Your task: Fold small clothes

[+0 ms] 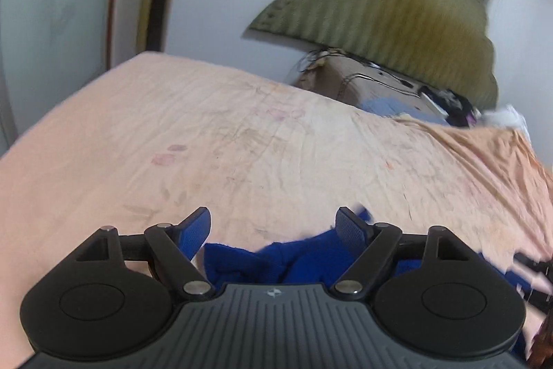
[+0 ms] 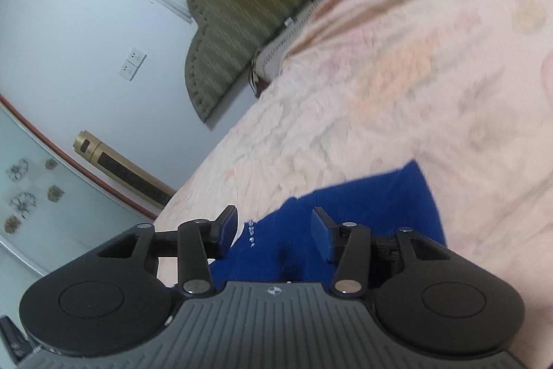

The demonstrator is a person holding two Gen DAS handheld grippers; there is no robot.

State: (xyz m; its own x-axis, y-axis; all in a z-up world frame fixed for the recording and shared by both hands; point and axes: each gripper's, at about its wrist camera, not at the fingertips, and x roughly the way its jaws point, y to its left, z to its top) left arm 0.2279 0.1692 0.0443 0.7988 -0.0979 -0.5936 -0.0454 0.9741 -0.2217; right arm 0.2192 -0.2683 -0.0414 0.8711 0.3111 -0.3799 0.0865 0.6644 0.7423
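Left wrist view: left claw (image 1: 273, 227) apart, holding nothing; one blue garment (image 1: 304, 255) on bed (image 1: 242, 140); right claw (image 2: 274, 229) apart above it

A broad stretch of the bed (image 1: 242, 134) is lying bare ahead of the left gripper (image 1: 273, 227), giving free passage toward the far edge. The blue garment (image 2: 363, 206) is bunching low beneath both grippers. At the head end, the cardboard box (image 1: 366, 85) and green headboard (image 1: 397, 19) are blocking the way, with the wall (image 2: 69, 23) closing the far side
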